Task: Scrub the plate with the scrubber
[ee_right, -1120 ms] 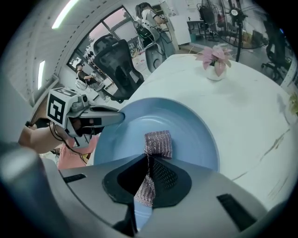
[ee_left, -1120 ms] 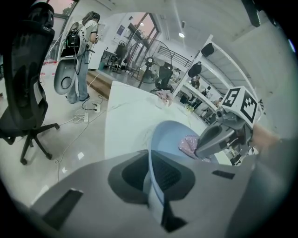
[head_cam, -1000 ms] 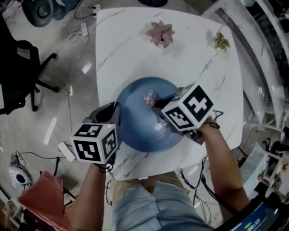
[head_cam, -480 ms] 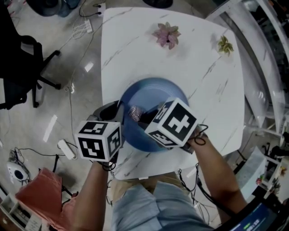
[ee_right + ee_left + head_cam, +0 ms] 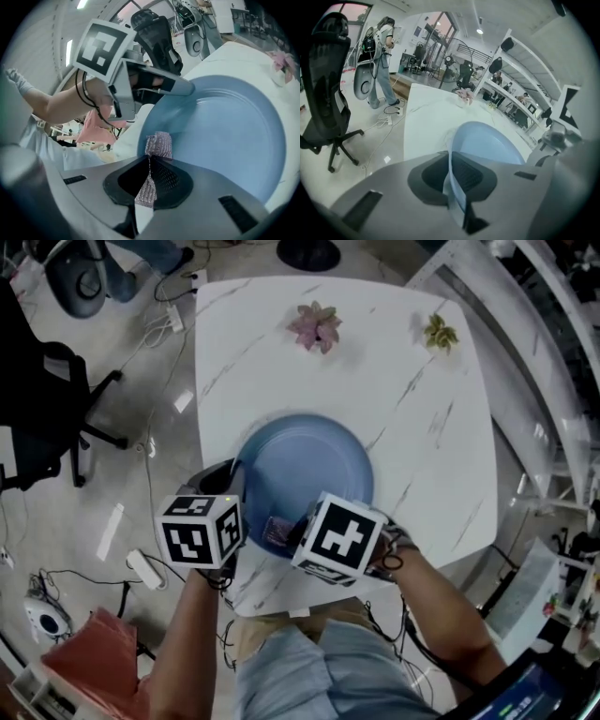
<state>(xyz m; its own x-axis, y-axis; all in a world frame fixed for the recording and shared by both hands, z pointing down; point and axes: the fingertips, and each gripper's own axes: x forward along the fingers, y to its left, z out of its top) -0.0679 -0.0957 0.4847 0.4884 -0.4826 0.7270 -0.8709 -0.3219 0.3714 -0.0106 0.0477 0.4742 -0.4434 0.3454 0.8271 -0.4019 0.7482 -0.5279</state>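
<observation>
A round blue plate [image 5: 309,465] lies on the white marble table [image 5: 422,427], near its front left edge. My left gripper [image 5: 236,476] clamps the plate's left rim; in the left gripper view the thin rim [image 5: 453,180] stands pinched between the pads, whose jaws have just been opening slightly. My right gripper [image 5: 281,532] is shut on a pinkish metal-mesh scrubber [image 5: 158,144], which rests on the plate's near rim area. The right gripper view shows the left gripper [image 5: 186,88] at the plate's [image 5: 225,136] edge.
A pink succulent [image 5: 315,326] and a small yellow-green plant [image 5: 438,332] stand at the table's far side. A black office chair [image 5: 47,409] is on the floor at left, with cables nearby. White shelving [image 5: 553,381] runs along the right.
My right gripper has dragged the scrubber from the plate's middle toward its near left rim. The left gripper has stayed at the plate's left edge.
</observation>
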